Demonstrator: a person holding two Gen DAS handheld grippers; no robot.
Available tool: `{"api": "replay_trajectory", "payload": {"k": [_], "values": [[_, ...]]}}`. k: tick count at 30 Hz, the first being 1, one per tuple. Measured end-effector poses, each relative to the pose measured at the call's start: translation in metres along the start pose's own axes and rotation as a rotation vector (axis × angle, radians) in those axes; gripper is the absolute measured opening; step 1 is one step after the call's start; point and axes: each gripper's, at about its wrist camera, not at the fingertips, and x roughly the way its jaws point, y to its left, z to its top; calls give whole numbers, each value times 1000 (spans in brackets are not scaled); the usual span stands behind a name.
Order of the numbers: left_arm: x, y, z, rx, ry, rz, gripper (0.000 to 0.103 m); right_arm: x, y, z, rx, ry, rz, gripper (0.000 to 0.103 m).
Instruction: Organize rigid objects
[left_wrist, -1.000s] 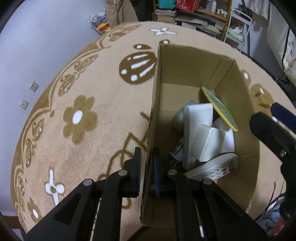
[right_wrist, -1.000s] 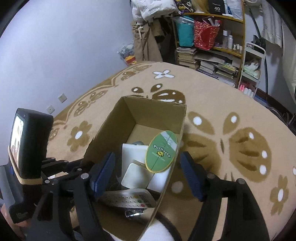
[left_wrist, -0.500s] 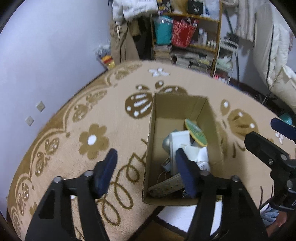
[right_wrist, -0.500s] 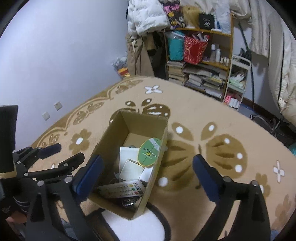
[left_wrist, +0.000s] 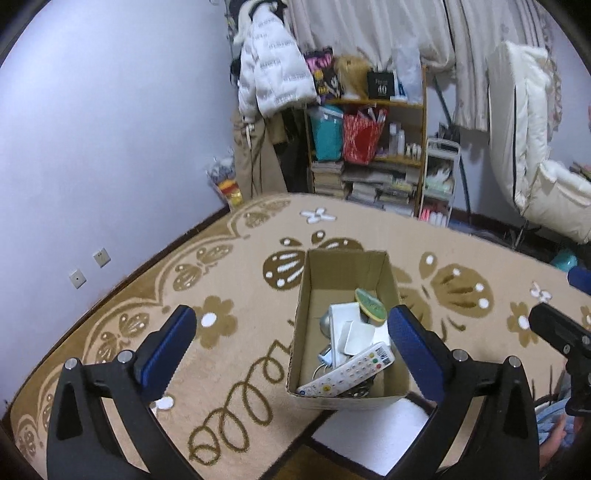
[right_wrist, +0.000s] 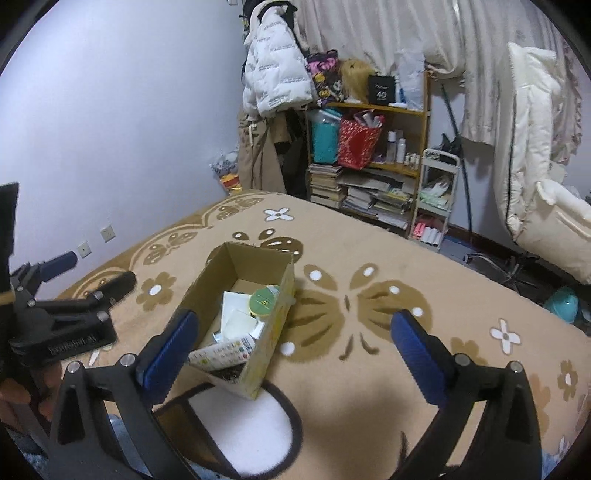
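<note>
— What sort of place is this?

— A lived-in room in a home, most likely a bedroom. A tan carpet (left_wrist: 236, 354) patterned with flowers and butterflies covers the floor, and the walls are plain pale lilac with two wall sockets (left_wrist: 88, 267) low on the left.

— What else says home?

— At the far side stands a wooden shelf unit (right_wrist: 369, 162) crammed with stacked books, bottles, a red bag and a teal one. A white puffer jacket (right_wrist: 275, 79) hangs to its left, pale curtains (left_wrist: 388, 33) behind. On the right, white quilted bedding (right_wrist: 532, 158) is draped over something, perhaps a chair; the fisheye edge blurs it.
</note>
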Motion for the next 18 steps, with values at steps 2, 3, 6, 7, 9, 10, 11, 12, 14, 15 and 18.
{"api": "replay_trajectory", "payload": {"k": [2,3,6,7,9,10,11,12,14,15,18], "values": [[-19,3,-3,-22,-58,7,103,-12,-4,-6,16,-18,-3,103],[-26,3,-4,-25,-75,12,103,-15,-6,-8,23,-21,0,103],[-47,1,-10,-18,-103,14,103,-29,-11,-16,44,-35,31,103],[-52,1,-12,-17,-107,10,103,-33,-11,-18,50,-42,35,103],[-60,-1,-19,-15,-111,5,103,-39,-13,-22,67,-51,43,103],[-64,-1,-23,-18,-109,1,103,-43,-15,-25,78,-58,49,103],[-67,-1,-27,-22,-106,-4,103,-46,-15,-28,83,-63,55,103],[-69,-1,-31,-25,-99,-11,103,-48,-16,-31,84,-64,53,103],[-71,-4,-35,-14,-92,-22,103,-49,-16,-37,80,-60,41,103],[-72,-8,-37,1,-91,-19,103,-49,-17,-40,80,-57,35,103],[-69,-20,-41,52,-79,-6,103,-47,-20,-47,93,-51,19,103]]}}
